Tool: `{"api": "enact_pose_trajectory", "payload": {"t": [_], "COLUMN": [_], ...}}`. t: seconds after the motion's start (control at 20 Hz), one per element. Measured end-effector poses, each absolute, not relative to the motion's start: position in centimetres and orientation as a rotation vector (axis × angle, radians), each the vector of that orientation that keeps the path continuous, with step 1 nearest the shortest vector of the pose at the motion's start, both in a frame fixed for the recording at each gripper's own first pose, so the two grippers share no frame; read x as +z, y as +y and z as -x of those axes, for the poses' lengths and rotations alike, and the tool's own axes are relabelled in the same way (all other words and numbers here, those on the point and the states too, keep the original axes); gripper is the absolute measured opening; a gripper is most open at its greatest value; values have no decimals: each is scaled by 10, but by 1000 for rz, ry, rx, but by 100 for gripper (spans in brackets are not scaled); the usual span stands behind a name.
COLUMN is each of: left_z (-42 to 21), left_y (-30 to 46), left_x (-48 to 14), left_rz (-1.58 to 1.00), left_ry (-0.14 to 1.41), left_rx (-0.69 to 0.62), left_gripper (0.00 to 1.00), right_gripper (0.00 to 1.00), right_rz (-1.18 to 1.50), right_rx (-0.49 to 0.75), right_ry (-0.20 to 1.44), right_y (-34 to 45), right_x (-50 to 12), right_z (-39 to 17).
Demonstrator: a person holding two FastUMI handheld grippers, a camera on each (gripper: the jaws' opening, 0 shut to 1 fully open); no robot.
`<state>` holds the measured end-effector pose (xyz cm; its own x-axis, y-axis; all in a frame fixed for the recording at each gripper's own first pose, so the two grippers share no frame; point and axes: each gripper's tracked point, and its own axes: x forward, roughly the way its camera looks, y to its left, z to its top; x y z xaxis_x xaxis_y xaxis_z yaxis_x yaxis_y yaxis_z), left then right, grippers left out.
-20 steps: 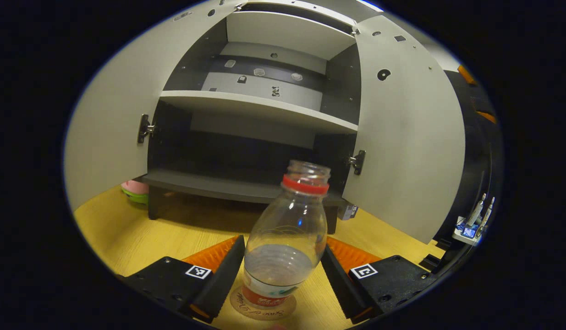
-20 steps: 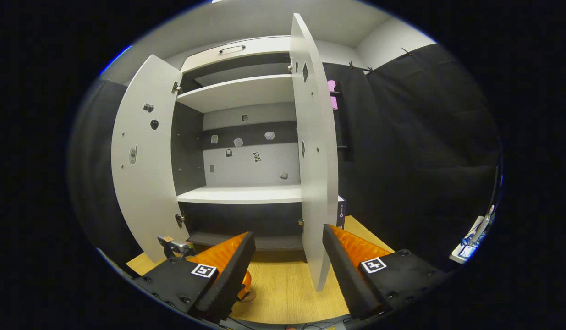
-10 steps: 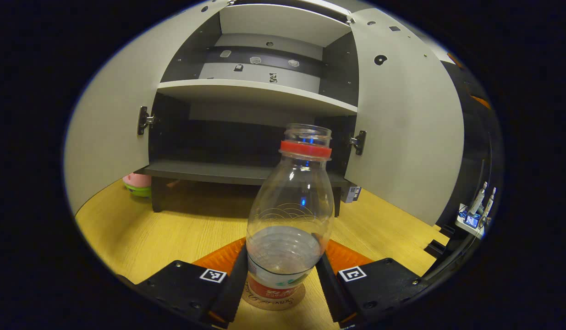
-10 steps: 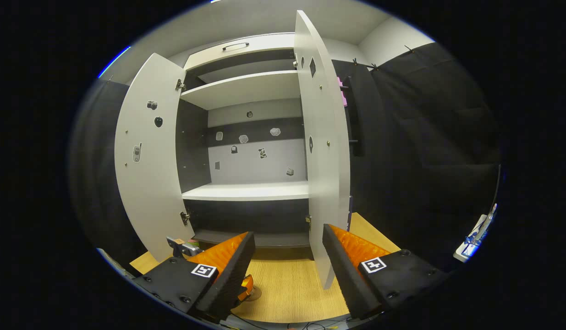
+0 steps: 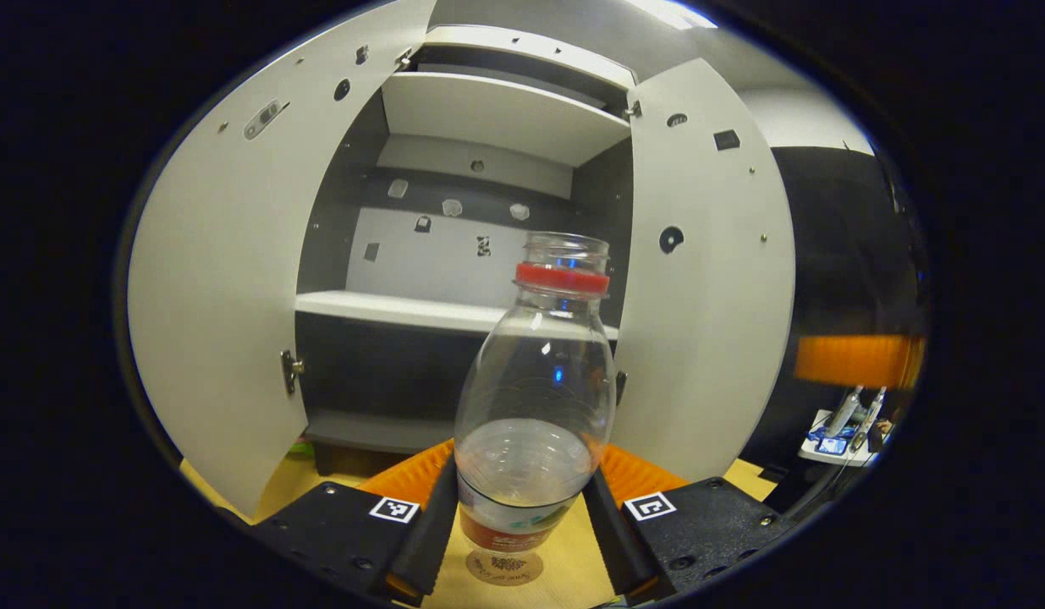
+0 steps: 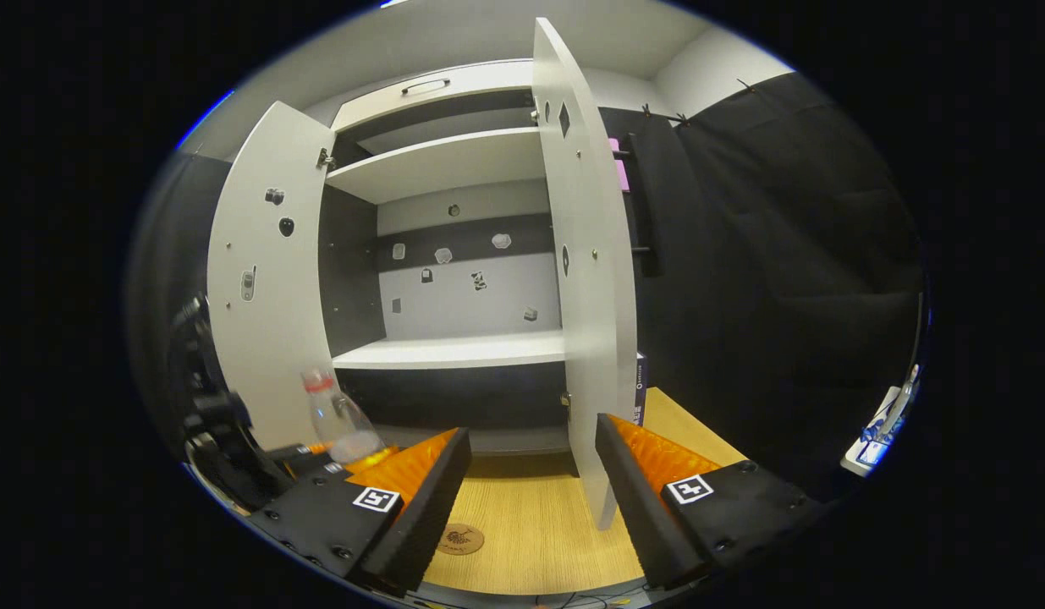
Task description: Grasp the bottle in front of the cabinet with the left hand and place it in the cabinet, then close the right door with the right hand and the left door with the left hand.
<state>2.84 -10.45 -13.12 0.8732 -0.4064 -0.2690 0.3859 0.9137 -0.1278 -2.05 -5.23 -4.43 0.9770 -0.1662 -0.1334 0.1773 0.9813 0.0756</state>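
1. The left claw [image 5: 520, 529] pinches the bottle [image 5: 535, 397] low on its body, both fingers pressed against the labelled band near the base. The bottle stands upright between them and is lifted clear of the round coaster [image 5: 504, 567] on the table [image 5: 564, 567] directly beneath.

2. The bottle is clear plastic with a red ring under an uncapped mouth, and looks empty or nearly so. I judge it very light, thin-walled and likely to dent or spring out if squeezed hard. The smooth wall is probably slippery.

3. The low grip sits on the straight, widest section, which seems the best place; the shoulder above tapers and would squirt out of the fingers. With so much height above the pinch, it could tip if swung quickly.

4. Ahead of the left claw the cabinet [image 5: 454, 254] stands open. The white shelf [image 5: 420, 309] lies ahead at about the bottle's shoulder height and the dark bottom compartment [image 5: 378, 381] lies straight ahead; the left door [image 5: 226, 296] is to its left, the right door [image 5: 708, 279] to its right.

5. The right claw [image 6: 530, 491] is spread and holds nothing, hovering over the table with the right door's edge just ahead between its fingers. Down to its left the bottle shows blurred in the other claw.
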Motion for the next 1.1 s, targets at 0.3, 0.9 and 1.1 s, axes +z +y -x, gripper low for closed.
{"api": "enact_pose_trajectory", "payload": {"t": [0.3, 0.9, 1.1], "left_z": [-74, -266, -321], "left_y": [-105, -140, -152], "left_x": [-8, 48, -6], "left_rz": [71, 75, 60], "left_ry": [171, 216, 351], "left_rx": [-397, -343, -324], "left_gripper": [74, 74, 74], "right_gripper": [98, 98, 98], "right_rz": [-104, -60, -68], "right_rx": [-201, -391, -464], "right_ry": [111, 70, 70], "right_y": [-64, -127, -151], "right_x": [-46, -39, -41], "right_z": [29, 82, 101]}}
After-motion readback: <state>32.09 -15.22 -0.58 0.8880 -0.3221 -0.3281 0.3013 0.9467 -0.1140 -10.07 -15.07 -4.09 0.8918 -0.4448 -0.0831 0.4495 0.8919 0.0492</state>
